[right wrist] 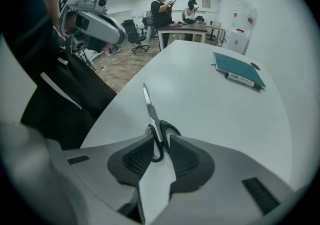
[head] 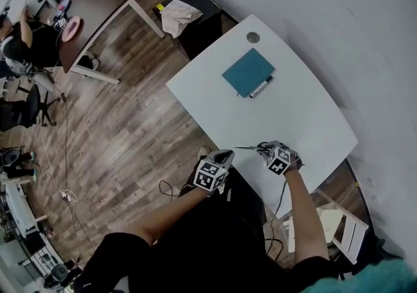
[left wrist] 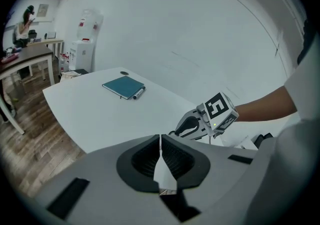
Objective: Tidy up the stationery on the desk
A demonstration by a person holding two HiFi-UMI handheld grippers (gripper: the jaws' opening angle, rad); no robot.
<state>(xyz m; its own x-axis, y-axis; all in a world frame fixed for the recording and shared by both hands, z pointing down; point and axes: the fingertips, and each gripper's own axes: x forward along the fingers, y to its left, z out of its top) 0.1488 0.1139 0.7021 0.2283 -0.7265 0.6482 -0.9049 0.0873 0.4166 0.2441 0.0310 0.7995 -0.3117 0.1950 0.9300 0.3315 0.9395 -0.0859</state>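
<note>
Your right tongs (right wrist: pixel 160 145) grip the scissors (right wrist: pixel 149 105) by the handle; left tongs (left wrist: pixel 160 144) sit closed, empty. Next, probably lay them beside the teal notebook (head: pixel 248 70) at twelve o'clock.

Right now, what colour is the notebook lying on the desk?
Teal; the notebook shows best in the head view.

Smooth matt white desk (head: pixel 296 122); scissors (right wrist: pixel 152 115) with shiny metal blades, black plastic handles; wood-grain floor (head: pixel 130 135).
</note>
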